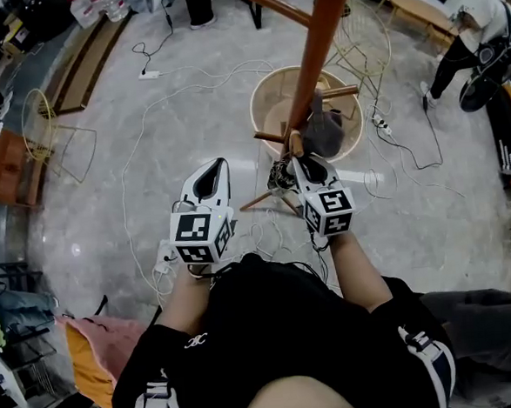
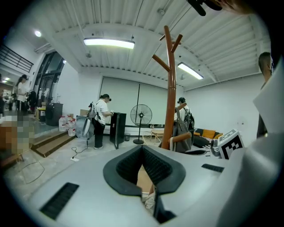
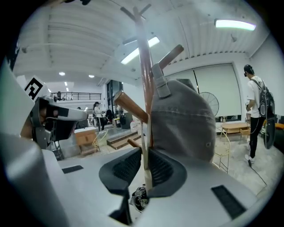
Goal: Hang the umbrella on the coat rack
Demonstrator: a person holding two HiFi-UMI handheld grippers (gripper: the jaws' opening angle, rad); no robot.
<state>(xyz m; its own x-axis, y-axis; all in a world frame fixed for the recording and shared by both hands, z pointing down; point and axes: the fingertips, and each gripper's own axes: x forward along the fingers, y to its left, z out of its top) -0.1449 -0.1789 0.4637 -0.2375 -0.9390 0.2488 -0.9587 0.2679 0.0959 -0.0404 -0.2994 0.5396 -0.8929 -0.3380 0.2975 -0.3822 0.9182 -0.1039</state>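
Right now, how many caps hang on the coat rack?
1: a grey cap against the coat rack's pole, just beyond the right gripper. The pole could hide another.

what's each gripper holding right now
Left hand-held gripper: closed, empty.
Right hand-held gripper: closed on a thin pale strap.
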